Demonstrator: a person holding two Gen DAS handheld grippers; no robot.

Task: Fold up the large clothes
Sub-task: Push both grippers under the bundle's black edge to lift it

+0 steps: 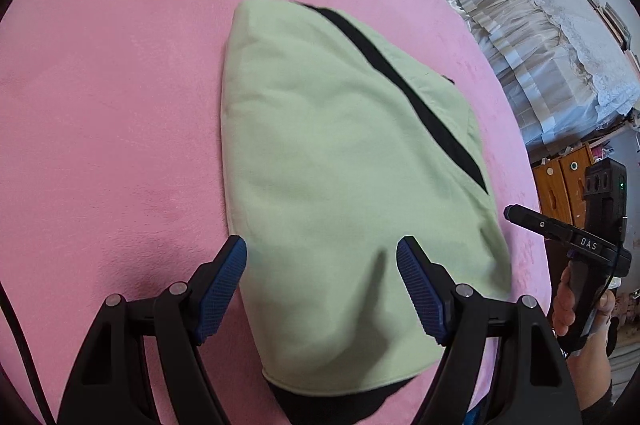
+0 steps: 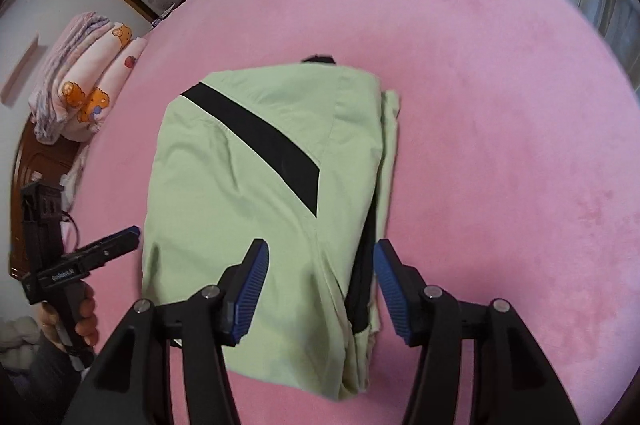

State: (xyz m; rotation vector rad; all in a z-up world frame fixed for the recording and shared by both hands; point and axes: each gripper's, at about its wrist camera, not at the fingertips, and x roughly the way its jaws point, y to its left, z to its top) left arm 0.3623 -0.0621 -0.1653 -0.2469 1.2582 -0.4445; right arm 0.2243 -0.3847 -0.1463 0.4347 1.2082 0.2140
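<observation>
A pale green garment with a black diagonal stripe lies folded into a compact bundle on the pink bed cover. It also shows in the right wrist view, with layered edges stacked at its right side. My left gripper is open and empty, hovering over the bundle's near end. My right gripper is open and empty, its fingers straddling the bundle's near right edge from above. The right gripper's body shows at the bundle's right side, the left gripper's body at its left side.
The pink cover spreads wide around the bundle. A stack of folded pink bedding with bear prints sits at the bed's left. A lace-covered bed or sofa and wooden drawers stand beyond the right edge.
</observation>
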